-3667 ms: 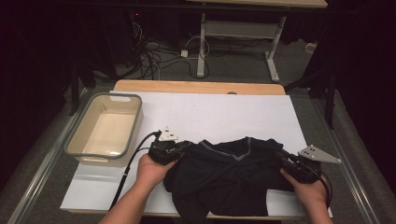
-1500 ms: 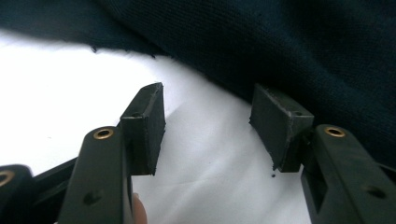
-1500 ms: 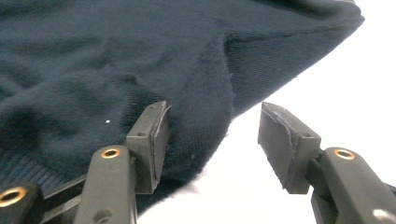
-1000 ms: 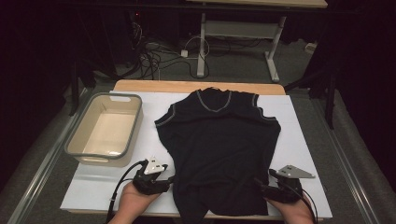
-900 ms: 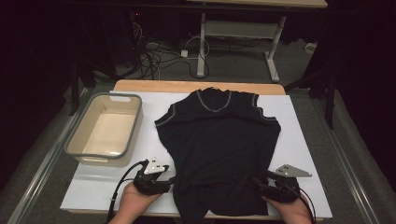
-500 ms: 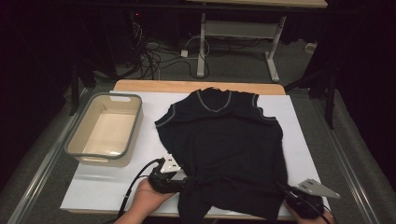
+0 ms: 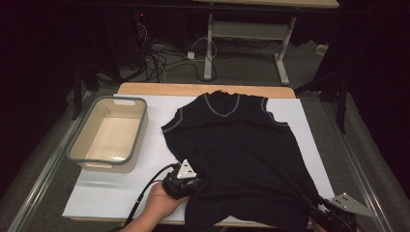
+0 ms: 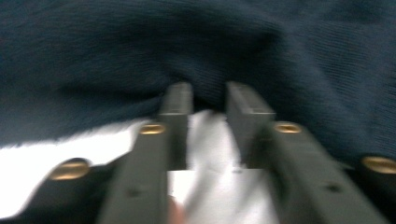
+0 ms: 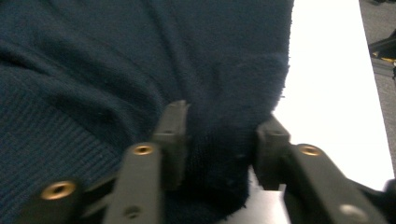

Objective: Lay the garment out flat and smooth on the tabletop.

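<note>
The black sleeveless top (image 7: 237, 154) lay spread across the white table cover (image 7: 106, 193), collar at the far edge, beside the beige tub (image 7: 109, 135). The left gripper (image 7: 186, 181) had just been closing at the hem, a narrow gap remaining, fabric only at the tips (blurred). The right gripper (image 9: 219, 135) had just been opening, a fold bunched between its jaws.
</note>
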Demonstrator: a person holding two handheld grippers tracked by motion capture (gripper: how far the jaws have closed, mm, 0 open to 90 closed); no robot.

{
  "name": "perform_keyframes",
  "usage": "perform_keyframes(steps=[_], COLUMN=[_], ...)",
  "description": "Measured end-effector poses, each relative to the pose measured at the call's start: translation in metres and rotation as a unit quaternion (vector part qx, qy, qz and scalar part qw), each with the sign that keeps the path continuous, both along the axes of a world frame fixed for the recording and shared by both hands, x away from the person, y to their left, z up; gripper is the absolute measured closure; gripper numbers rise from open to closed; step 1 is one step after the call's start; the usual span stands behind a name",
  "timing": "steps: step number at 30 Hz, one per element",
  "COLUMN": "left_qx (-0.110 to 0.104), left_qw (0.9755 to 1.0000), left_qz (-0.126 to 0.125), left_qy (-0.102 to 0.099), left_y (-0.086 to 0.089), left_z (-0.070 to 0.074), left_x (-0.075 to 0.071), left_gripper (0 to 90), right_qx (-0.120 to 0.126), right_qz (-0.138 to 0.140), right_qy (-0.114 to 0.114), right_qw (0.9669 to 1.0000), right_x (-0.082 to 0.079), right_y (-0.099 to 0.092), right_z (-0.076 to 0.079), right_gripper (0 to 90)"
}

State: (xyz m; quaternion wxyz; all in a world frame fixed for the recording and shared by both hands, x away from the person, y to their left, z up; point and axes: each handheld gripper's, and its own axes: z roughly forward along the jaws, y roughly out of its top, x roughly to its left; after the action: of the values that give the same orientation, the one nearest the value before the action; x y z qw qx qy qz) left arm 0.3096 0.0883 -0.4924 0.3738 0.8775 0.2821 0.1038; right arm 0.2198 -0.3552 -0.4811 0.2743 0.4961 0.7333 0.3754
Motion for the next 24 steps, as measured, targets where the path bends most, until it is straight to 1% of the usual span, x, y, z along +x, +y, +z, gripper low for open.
perform_keyframes(steps=[1,2,4,5,6,9,10,14,17,19,22,24], left_qx=[0.001,0.003,0.000,-0.006,-0.011,-0.016,-0.018,-0.022,-0.031,-0.032,-0.036,-0.036], left_qw=[1.0000,1.0000,0.9999,0.9999,0.9998,0.9995,0.9993,0.9979,0.9960,0.9946,0.9928,0.9914], left_qz=[-0.002,-0.003,-0.002,0.003,0.005,0.014,0.018,0.049,0.076,0.091,0.107,0.117], left_qy=[-0.005,-0.008,-0.010,-0.013,-0.015,-0.025,-0.026,-0.037,-0.037,-0.039,-0.041,-0.046], left_y=[-0.001,-0.001,0.001,0.003,0.006,0.018,0.023,0.049,0.071,0.084,0.102,0.113], left_z=[0.000,0.000,0.000,0.001,0.002,0.004,0.005,0.010,0.012,0.013,0.015,0.017], left_x=[-0.001,-0.002,-0.003,-0.004,-0.006,-0.014,-0.017,-0.026,-0.031,-0.035,-0.046,-0.054], left_gripper=[83.2,85.1,86.7,87.2,87.3,87.4,87.4,87.5,87.5,87.4,87.5,87.5], right_qx=[-0.001,-0.004,-0.007,-0.010,-0.011,-0.013,-0.014,-0.011,-0.013,-0.014,-0.010,-0.009], right_qz=[0.001,0.003,0.004,0.005,0.004,0.012,0.017,0.034,0.050,0.057,0.065,0.068], right_qy=[-0.001,-0.003,-0.008,-0.011,-0.014,-0.027,-0.029,-0.032,-0.032,-0.031,-0.032,-0.032], right_qw=[1.0000,1.0000,0.9999,0.9999,0.9998,0.9995,0.9993,0.9988,0.9982,0.9978,0.9973,0.9971], right_x=[0.000,0.001,0.002,0.003,0.005,0.013,0.017,0.033,0.045,0.051,0.058,0.061], right_y=[0.002,0.003,0.008,0.010,0.013,0.019,0.021,0.033,0.044,0.051,0.058,0.061], right_z=[0.000,0.001,0.003,0.005,0.006,0.010,0.010,0.011,0.011,0.011,0.012,0.012], right_gripper=[55.5,53.5,50.8,49.9,49.2,48.5,48.4,48.4,48.4,48.4,48.4,48.1])
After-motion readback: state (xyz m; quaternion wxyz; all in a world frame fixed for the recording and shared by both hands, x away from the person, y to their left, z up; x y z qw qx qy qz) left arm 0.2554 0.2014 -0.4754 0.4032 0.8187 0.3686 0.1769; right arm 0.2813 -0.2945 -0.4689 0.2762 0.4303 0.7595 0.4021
